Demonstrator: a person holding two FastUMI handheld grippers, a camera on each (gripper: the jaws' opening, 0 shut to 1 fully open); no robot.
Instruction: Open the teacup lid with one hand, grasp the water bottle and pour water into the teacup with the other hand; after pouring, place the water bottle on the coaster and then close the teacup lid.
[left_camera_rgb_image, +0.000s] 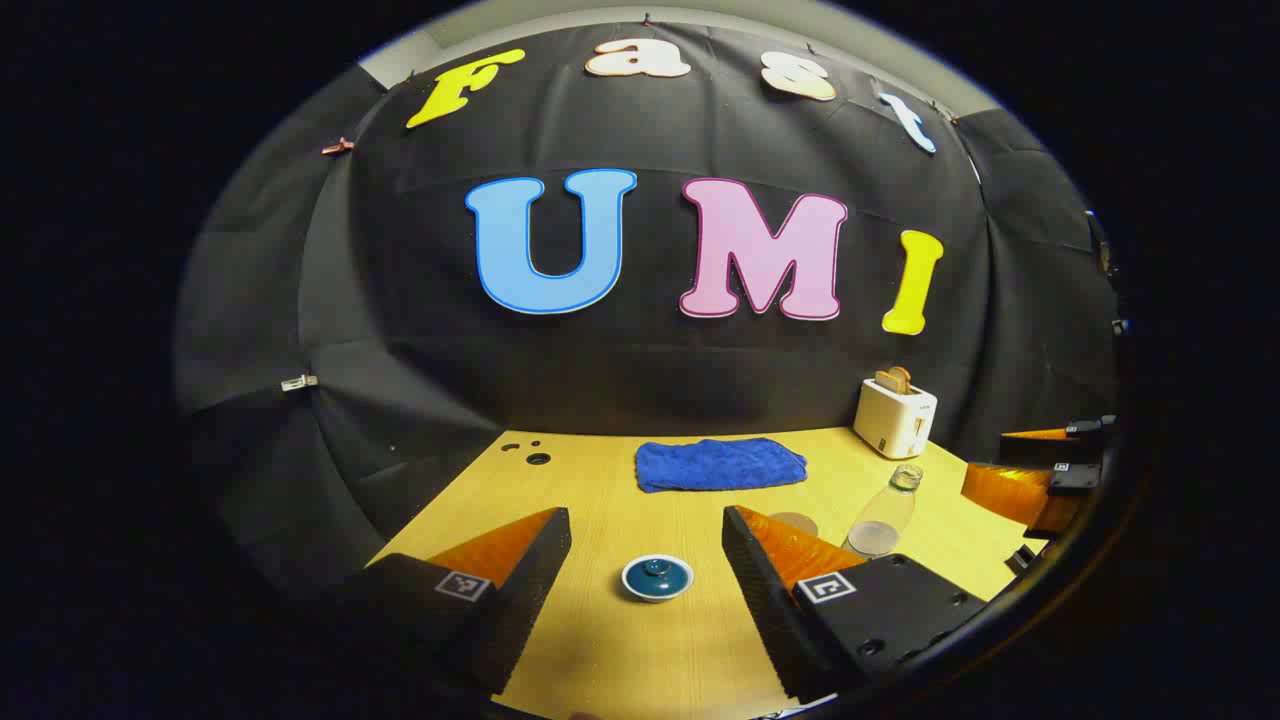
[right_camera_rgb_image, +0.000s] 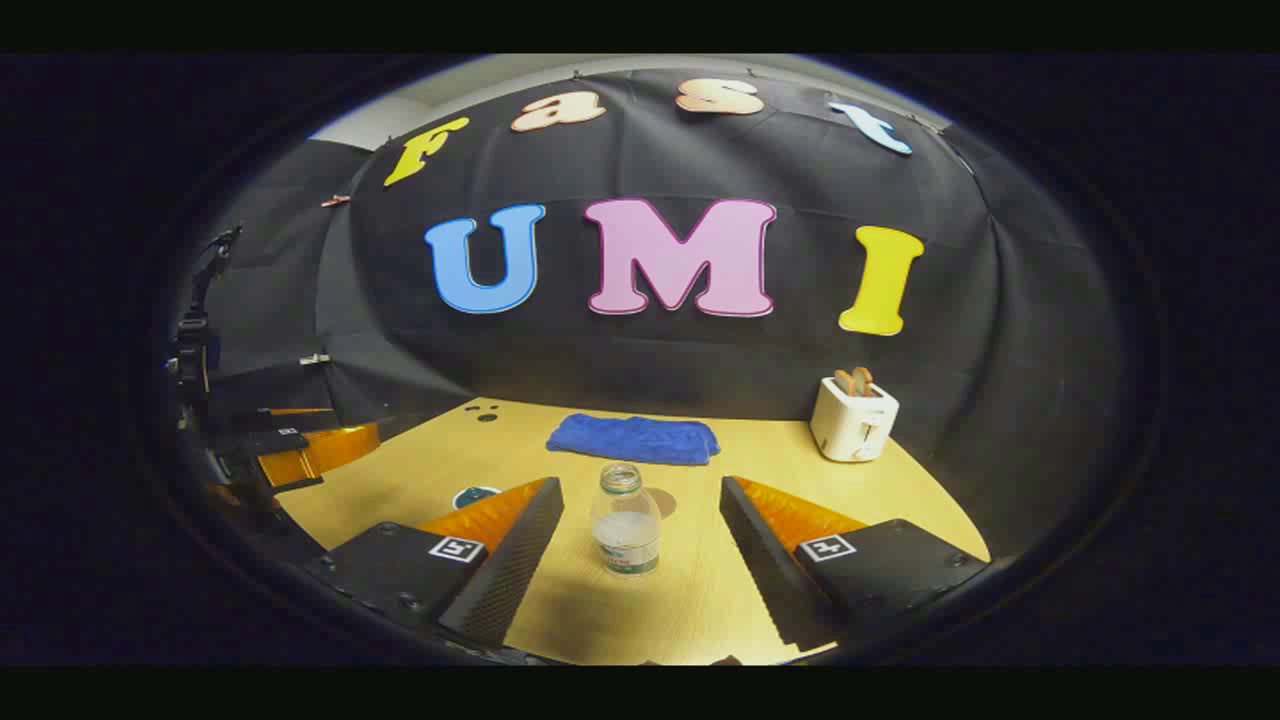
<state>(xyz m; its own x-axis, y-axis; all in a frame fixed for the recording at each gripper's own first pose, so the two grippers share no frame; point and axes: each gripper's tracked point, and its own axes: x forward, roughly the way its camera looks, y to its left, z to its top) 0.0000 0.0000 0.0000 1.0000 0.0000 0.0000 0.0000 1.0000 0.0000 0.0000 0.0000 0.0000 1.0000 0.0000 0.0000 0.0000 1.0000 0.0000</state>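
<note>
A dark teal teacup (left_camera_rgb_image: 657, 577) with its lid on sits on the wooden table, in the gap ahead of my open left gripper (left_camera_rgb_image: 645, 514), touching neither finger. A clear water bottle (left_camera_rgb_image: 885, 515) stands upright farther right, with a round coaster (left_camera_rgb_image: 795, 522) beside it, partly behind my finger. In the right gripper view the bottle (right_camera_rgb_image: 626, 520) stands between the spread fingers of my open right gripper (right_camera_rgb_image: 639, 484), apart from both. The coaster (right_camera_rgb_image: 662, 502) lies just behind it. The teacup (right_camera_rgb_image: 477, 496) peeks out past the left finger.
A folded blue towel (left_camera_rgb_image: 720, 463) lies at the back of the table (left_camera_rgb_image: 640, 660). A white toaster (left_camera_rgb_image: 895, 415) with bread stands back right. The right gripper (left_camera_rgb_image: 1040, 470) shows at the far right edge, and the left gripper (right_camera_rgb_image: 290, 450) at the left edge.
</note>
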